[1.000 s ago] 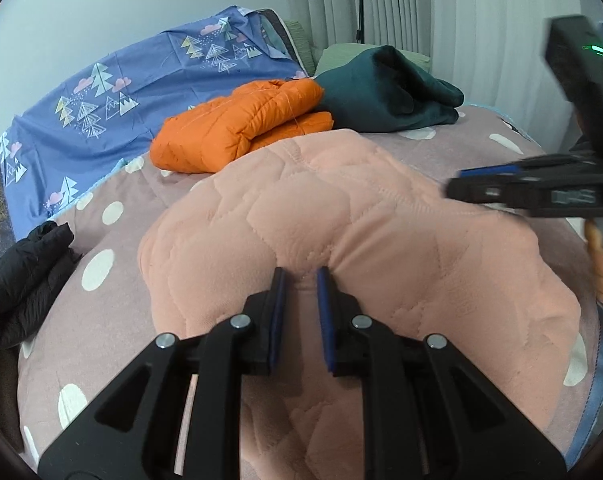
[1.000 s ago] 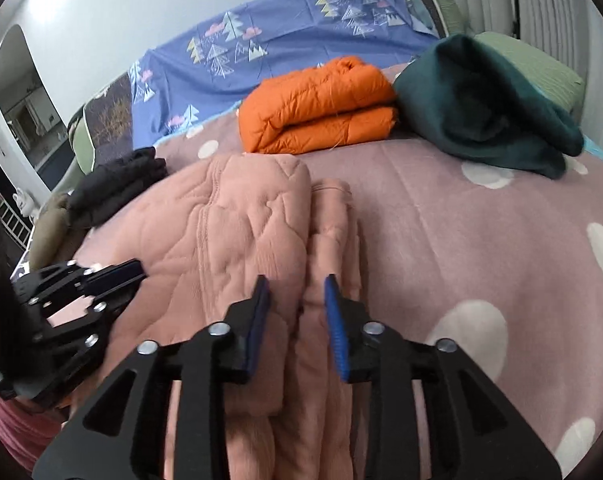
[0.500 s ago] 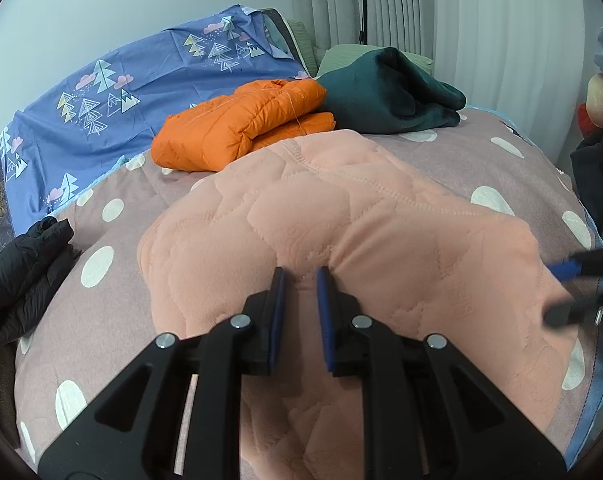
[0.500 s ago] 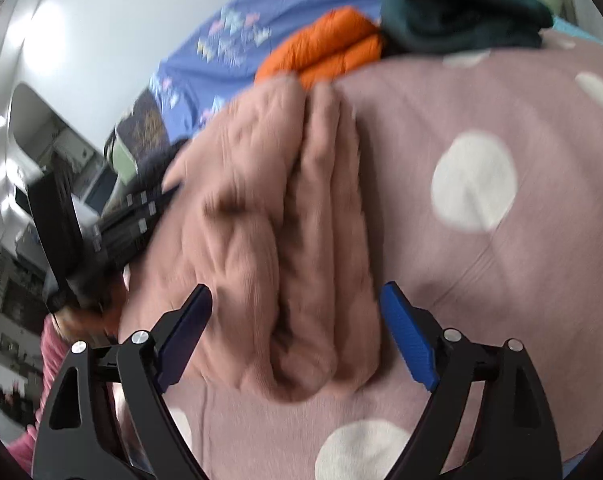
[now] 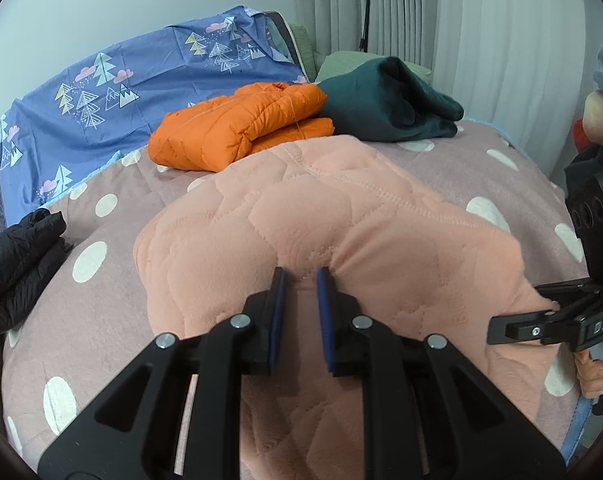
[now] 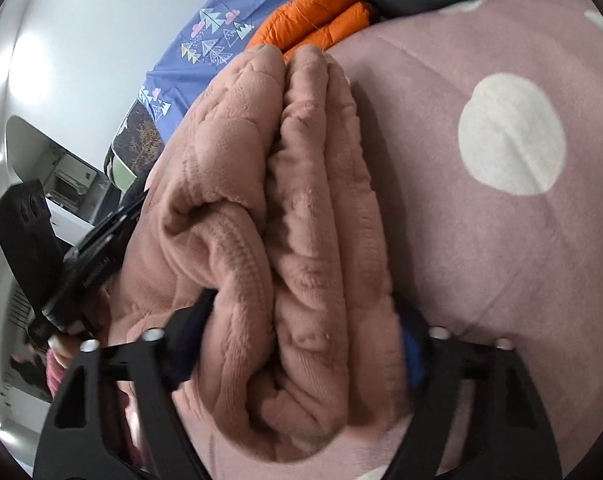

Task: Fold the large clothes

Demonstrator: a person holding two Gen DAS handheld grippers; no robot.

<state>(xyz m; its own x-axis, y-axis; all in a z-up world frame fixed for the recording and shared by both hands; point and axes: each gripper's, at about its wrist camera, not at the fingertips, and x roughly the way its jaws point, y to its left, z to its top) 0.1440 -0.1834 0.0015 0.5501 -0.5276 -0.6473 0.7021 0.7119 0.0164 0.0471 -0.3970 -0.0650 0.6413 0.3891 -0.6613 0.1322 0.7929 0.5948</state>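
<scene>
Since a second ago: right gripper (image 6: pixel 297 344) swung down, fingers spread wide around the thick end of the folded pink quilted garment (image 5: pixel 341 240) on the bed (image 5: pixel 101 216). Left gripper (image 5: pixel 299 312), fingers narrow, presses its top. Probably gathering the bundle; next, squeeze and lift evenly.

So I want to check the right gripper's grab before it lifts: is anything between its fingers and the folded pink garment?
Nothing visible. The right gripper stands wide open, one finger on each side of the folded edge of the pink quilted garment, fabric filling the gap. The left gripper is on the far side.
</scene>
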